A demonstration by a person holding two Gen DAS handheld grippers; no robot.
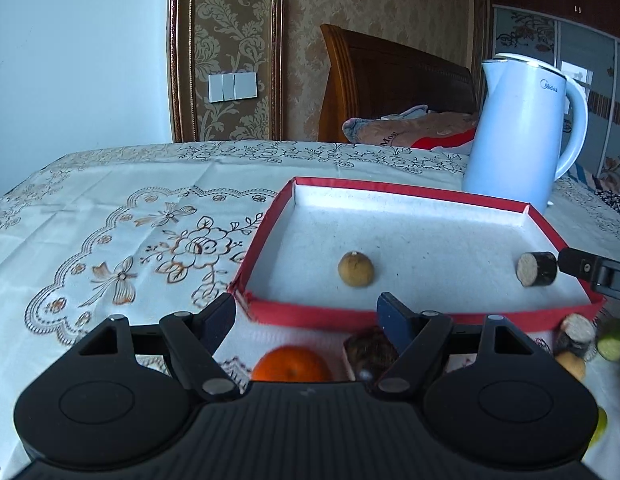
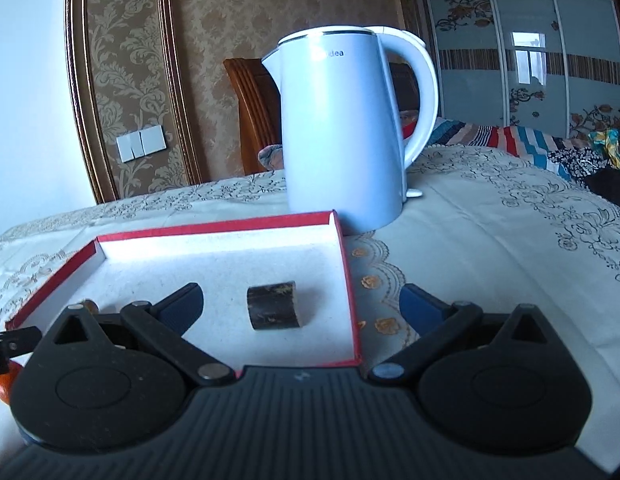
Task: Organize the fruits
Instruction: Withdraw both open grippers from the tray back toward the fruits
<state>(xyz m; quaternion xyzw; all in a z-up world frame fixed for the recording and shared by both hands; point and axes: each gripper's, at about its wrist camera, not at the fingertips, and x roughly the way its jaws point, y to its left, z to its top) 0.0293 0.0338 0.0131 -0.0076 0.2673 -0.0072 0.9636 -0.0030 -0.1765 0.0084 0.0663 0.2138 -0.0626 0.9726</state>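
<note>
- A dark sugarcane piece and a brown round fruit lie inside the red-rimmed tray.
- An orange waits at the tray's 6 o'clock on the surface.
- Left gripper and right gripper: fingers spread, empty.
- Kettle at 12 o'clock.

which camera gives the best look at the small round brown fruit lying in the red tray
The left wrist view. There the round brown fruit lies fully in sight on the white floor of the red tray. In the right wrist view only a sliver of it peeks out behind the claw's linkage.
</note>
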